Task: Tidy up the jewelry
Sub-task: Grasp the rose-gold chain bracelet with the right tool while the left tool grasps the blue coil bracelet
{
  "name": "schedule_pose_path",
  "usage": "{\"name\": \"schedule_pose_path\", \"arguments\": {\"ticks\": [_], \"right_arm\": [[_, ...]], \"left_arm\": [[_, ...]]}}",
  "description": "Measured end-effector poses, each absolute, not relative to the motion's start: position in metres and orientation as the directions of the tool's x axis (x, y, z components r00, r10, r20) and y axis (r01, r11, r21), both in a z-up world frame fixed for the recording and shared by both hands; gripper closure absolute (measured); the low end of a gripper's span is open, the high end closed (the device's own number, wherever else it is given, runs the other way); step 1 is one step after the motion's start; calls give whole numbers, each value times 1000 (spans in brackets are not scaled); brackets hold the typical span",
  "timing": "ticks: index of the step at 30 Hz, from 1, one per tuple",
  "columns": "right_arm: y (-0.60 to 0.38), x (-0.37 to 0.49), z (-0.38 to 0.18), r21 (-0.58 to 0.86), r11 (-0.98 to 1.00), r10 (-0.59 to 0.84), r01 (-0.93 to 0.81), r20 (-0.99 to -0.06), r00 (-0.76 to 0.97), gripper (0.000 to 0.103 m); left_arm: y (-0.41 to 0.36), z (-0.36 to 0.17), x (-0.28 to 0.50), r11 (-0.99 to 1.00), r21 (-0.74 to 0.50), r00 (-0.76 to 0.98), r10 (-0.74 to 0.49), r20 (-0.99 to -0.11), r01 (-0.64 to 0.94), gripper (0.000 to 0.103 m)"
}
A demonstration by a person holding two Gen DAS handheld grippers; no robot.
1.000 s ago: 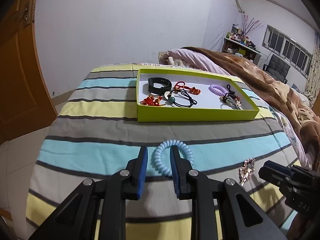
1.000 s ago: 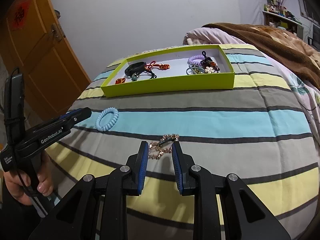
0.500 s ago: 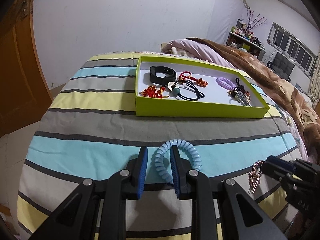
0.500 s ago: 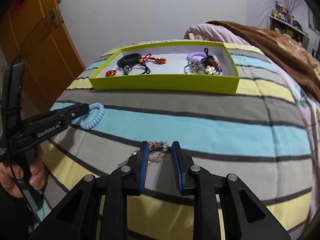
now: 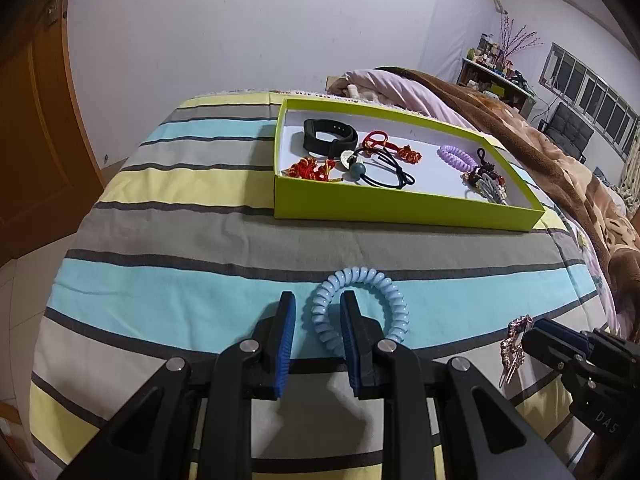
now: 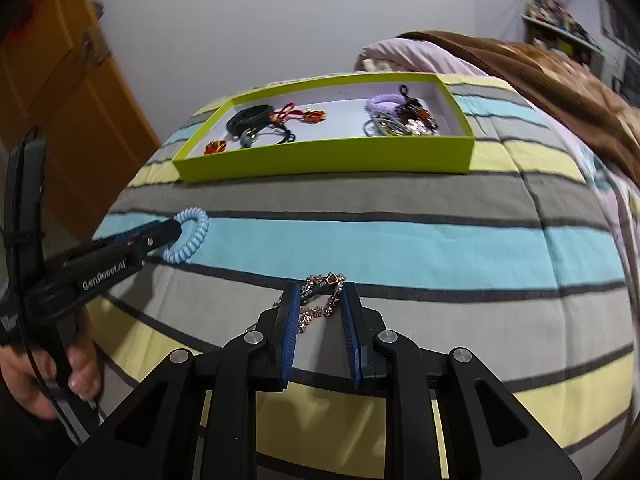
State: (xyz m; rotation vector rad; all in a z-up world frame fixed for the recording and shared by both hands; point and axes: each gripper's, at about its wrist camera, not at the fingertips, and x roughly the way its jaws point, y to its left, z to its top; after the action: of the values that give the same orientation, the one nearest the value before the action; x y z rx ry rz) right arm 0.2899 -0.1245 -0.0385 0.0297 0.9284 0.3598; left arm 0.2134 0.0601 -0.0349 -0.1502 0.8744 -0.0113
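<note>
**Left wrist view: two pickups, both could slip**

Left wrist view shows the left gripper (image 5: pixel 316 314) w/ jaws about half open, one side of the blue coil band (image 5: pixel 360 304) between them. Can't tell if the pads really pinch it. If not, the band may slide out on the way to the green box (image 5: pixel 400 208).

Right gripper (image 6: pixel 319 308) has its jaws part open around the gold chain bracelet (image 6: pixel 324 292), which lies on the striped bed cover (image 6: pixel 400 240). Only a bit of chain sits between the pads, so it may dangle, snag the cloth or drop.

Vs. a sec ago: right jaws have just been closing in, chain between them. Left jaws same width, band in the same spot between them. Box looks nearer in both views now.
</note>
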Motion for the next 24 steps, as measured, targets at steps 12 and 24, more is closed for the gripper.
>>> {"name": "schedule_pose_path", "arguments": {"ticks": [12,24], "right_arm": [[-126,301,-40,211,930,343,-300,-791,507,78],[-105,300,-43,112,925,300,-363,-802,517,68]], "left_arm": [[41,-37,215,1000,-26,629,-14,-777,-10,79],[43,-36,212,999,-50,630,-31,-776,-13,79]]}}
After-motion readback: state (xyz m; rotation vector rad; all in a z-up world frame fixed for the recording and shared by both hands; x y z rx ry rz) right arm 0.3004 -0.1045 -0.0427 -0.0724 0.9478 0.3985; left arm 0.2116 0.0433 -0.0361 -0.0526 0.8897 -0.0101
